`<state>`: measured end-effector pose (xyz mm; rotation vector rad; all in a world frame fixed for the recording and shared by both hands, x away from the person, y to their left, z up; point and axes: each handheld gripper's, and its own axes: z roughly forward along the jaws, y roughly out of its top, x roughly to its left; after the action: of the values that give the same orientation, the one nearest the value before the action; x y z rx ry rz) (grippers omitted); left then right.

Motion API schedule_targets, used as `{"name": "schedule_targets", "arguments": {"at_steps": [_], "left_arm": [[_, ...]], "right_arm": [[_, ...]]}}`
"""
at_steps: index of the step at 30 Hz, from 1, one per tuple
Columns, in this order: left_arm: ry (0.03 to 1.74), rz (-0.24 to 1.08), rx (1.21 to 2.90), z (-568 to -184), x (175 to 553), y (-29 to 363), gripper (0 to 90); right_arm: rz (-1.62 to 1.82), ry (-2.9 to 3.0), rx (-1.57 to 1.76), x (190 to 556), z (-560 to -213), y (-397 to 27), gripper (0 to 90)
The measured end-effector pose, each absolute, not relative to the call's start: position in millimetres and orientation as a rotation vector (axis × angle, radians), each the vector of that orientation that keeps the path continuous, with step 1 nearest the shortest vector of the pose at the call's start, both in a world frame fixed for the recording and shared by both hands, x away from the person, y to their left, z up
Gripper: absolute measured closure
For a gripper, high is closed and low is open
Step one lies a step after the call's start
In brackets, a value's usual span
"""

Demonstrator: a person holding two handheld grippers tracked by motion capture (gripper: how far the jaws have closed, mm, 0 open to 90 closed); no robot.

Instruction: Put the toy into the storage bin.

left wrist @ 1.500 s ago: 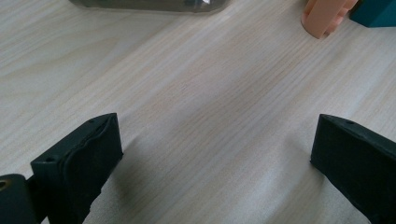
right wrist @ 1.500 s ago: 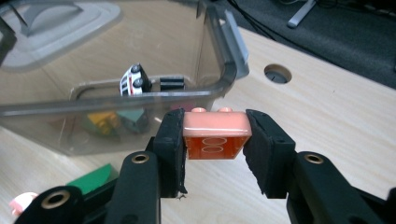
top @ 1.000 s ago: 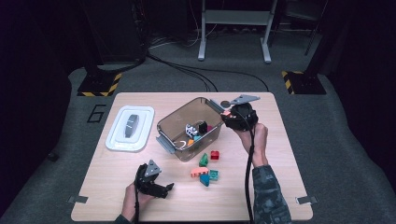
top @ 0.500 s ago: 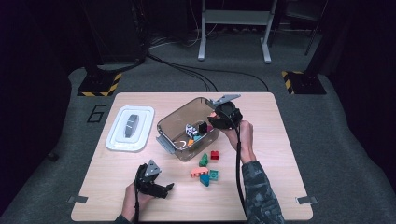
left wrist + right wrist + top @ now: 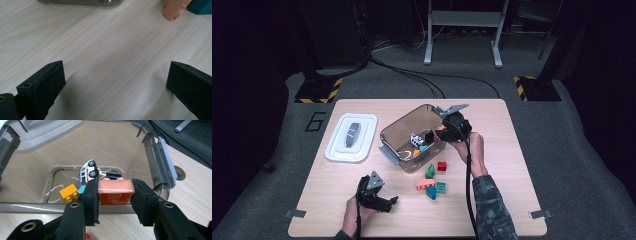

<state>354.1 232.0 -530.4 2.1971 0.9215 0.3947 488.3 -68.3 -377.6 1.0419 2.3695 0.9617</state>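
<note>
My right gripper (image 5: 115, 185) is shut on a salmon-red brick (image 5: 114, 193) and holds it over the near rim of the clear plastic bin (image 5: 155, 152). In the bin lie a white toy car (image 5: 88, 170), a yellow brick (image 5: 68, 192), a teal piece (image 5: 81, 189) and a small black part (image 5: 113, 175). From above, the right gripper (image 5: 433, 136) hangs over the bin (image 5: 394, 131) at its right side. My left gripper (image 5: 388, 202) rests on the table near the front edge, open with nothing between its jaws (image 5: 115, 77).
In front of the bin lie loose bricks: green (image 5: 430, 172), red (image 5: 442, 166), orange (image 5: 422, 185) and teal (image 5: 435, 190). A white lid (image 5: 351, 136) sits to the left of the bin. The orange brick (image 5: 173, 8) is ahead of the left gripper.
My right gripper has moved left with the brick, from the bin's right edge to above its inside. The left gripper has stayed put.
</note>
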Motion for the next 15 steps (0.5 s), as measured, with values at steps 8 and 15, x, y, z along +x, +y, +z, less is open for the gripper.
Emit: {"name": "schedule_targets", "arguments": {"at_steps": [8,15], "left_arm": [[0.923,0.399,2.191,-531,354,232,1.9],[0.922,0.393,2.198,-530,354,232,1.9]], "right_arm": [[0.955,2.370,1.064,483,-378,-71,48.0],[1.034,2.308,1.108,466,-380,-81,28.9]]}}
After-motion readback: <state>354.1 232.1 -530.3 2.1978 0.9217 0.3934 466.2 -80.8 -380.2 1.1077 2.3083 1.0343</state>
